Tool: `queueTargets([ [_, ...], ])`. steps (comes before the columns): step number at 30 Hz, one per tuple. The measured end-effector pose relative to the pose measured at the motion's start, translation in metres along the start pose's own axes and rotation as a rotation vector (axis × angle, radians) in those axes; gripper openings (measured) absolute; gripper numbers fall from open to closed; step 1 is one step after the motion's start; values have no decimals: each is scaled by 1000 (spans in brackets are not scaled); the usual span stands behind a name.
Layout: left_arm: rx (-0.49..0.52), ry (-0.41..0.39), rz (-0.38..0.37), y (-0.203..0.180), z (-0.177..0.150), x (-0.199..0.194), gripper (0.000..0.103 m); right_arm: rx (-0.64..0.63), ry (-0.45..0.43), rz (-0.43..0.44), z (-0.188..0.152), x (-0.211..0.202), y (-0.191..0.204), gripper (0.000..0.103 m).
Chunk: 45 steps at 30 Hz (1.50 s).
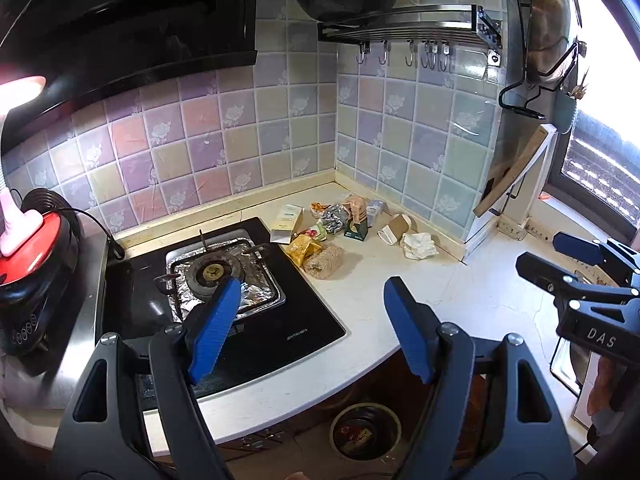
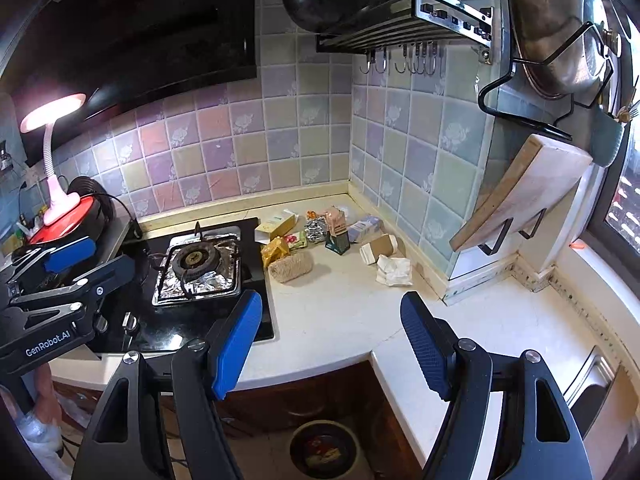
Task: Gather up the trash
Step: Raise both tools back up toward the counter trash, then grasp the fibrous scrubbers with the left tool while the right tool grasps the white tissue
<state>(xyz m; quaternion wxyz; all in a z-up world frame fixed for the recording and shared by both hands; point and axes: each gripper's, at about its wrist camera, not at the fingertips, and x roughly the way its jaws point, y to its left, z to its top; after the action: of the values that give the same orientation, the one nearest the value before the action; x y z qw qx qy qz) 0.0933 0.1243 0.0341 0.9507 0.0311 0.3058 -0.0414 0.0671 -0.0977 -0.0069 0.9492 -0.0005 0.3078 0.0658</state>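
Both our grippers hang wide open and empty — the left gripper [image 1: 312, 328] and the right gripper [image 2: 332, 344]. The trash pile [image 2: 332, 240] lies ahead of both jaws in the counter's far corner, its spread running crosswise; we judge the right gripper nearer, the crumpled tissue [image 2: 394, 270] closest.
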Motion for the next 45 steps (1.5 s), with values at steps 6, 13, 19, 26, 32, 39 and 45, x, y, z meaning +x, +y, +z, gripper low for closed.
queueTargets([
  [6,1,24,10,13,1,21,72,58,43,8,2,28,-12,73],
  [13,-8,74,8,20,3,61,72,91,120,10,9,87,-38,73],
  [19,-9,138,6,19,8,115,72,80,180,11,14,157,-62,73],
  [26,22,224,15,7,11,208,72,75,234,9,18,250,-92,73],
  [32,19,326,13,-4,7,302,72,112,294,42,20,341,-120,73],
  [39,36,404,-12,-26,3,381,72,125,340,-5,12,436,-138,73],
  [45,57,459,16,-36,1,430,72,153,373,-30,6,490,-151,73],
])
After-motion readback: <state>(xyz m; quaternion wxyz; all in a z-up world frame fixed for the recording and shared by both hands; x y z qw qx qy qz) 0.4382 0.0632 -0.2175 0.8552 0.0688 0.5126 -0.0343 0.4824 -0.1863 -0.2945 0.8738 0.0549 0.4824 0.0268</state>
